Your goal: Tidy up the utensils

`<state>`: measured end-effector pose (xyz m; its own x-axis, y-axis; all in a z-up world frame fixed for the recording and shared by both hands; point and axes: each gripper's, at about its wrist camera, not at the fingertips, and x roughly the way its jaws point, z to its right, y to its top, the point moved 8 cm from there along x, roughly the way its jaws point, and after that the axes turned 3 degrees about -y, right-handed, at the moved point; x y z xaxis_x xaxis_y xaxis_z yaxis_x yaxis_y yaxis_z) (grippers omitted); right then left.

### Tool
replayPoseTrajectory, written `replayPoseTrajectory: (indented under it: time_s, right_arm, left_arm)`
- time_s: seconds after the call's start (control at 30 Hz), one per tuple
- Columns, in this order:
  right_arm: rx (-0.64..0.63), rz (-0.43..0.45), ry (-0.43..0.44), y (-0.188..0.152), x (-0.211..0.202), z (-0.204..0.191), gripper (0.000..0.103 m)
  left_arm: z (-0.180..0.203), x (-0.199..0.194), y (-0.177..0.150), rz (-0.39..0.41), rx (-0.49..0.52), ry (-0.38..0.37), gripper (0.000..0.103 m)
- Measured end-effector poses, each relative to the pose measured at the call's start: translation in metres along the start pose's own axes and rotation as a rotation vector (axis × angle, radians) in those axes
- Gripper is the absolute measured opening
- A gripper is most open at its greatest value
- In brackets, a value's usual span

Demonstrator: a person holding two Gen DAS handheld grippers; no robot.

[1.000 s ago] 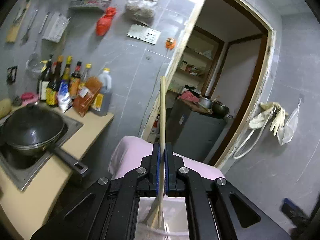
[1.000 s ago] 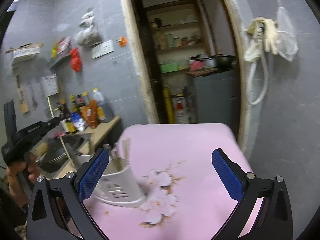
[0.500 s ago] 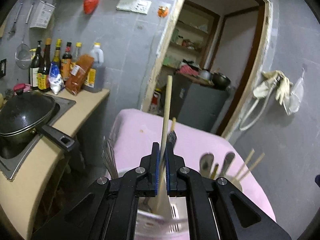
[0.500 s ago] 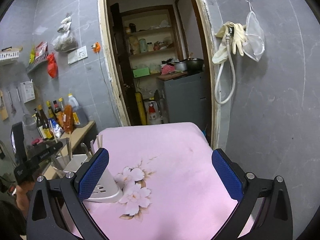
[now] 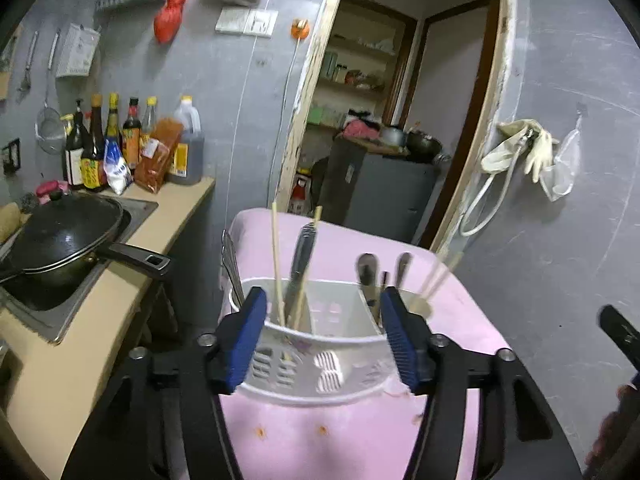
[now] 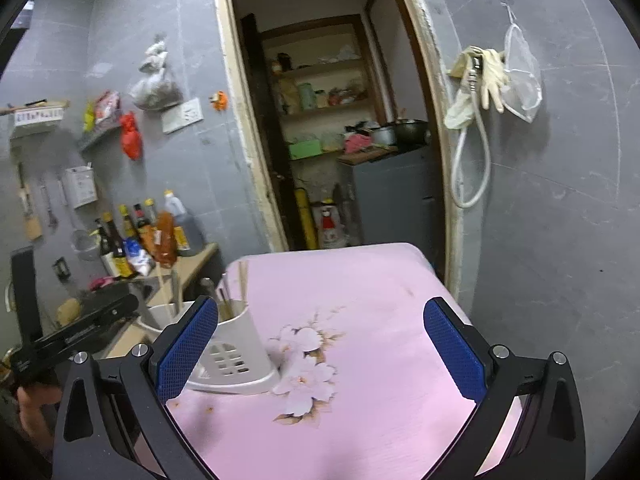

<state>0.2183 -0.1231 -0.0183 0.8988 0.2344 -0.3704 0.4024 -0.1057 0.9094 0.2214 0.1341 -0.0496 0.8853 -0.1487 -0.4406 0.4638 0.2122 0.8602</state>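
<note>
Desk point(image 5: 360, 432) carried the white utensil holder point(image 5: 320, 360) directly ahead of the left gripper point(image 5: 322, 336), the nearer one. Its jaws, having just been opening, stood spread and empty. Wooden chopstick point(image 5: 277, 264) stood upright in the holder between and beyond them. Right gripper point(image 6: 320, 348) jaws spread, empty, holder at their left.

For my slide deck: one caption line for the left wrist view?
Open left claw, jaws just opened, above a white utensil holder with chopsticks standing inside, on a pink tablecloth.

white slotted utensil holder point(image 5: 320, 360) | upright on pink table | chopsticks point(image 5: 276, 256), spoons point(image 5: 366, 276) standing inside
</note>
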Motion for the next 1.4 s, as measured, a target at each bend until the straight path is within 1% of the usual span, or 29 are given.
replayPoseTrajectory:
  time_s: [0.07, 0.1, 0.27, 0.4, 0.47, 0.5, 0.63, 0.83, 1.0, 1.4]
  right_arm:
    - [-0.007, 0.003, 0.030, -0.001, -0.006, 0.000, 0.103]
    - [-0.009, 0.002, 0.043, -0.001, -0.010, 0.001, 0.103]
    - [-0.043, -0.020, 0.083, -0.009, -0.035, 0.005, 0.103]
    - [-0.072, -0.045, 0.099, -0.021, -0.059, 0.013, 0.103]
    - [-0.080, -0.052, 0.104, -0.026, -0.069, 0.017, 0.103]
    - [-0.082, -0.055, 0.104, -0.029, -0.073, 0.019, 0.103]
    - [-0.092, -0.059, 0.108, -0.039, -0.094, 0.024, 0.103]
    - [-0.090, -0.050, 0.101, -0.045, -0.111, 0.033, 0.103]
    - [-0.081, -0.058, 0.102, -0.049, -0.113, 0.039, 0.103]
    - [-0.078, -0.057, 0.105, -0.051, -0.114, 0.041, 0.103]
  left_arm:
    - [0.011, -0.014, -0.005, 0.000, 0.000, 0.005, 0.063]
    - [0.015, -0.021, -0.008, -0.001, -0.002, 0.009, 0.065]
    - [0.043, -0.059, -0.027, -0.005, -0.026, 0.011, 0.083]
    - [0.064, -0.091, -0.044, -0.001, -0.031, 0.043, 0.085]
    - [0.072, -0.103, -0.052, 0.007, -0.019, 0.060, 0.091]
    - [0.077, -0.109, -0.057, 0.013, -0.012, 0.070, 0.092]
    - [0.094, -0.126, -0.075, 0.014, 0.017, 0.067, 0.092]
    - [0.109, -0.139, -0.088, 0.021, 0.027, 0.063, 0.092]
    - [0.114, -0.142, -0.090, 0.025, 0.042, 0.068, 0.092]
    - [0.113, -0.143, -0.089, 0.038, 0.038, 0.076, 0.092]
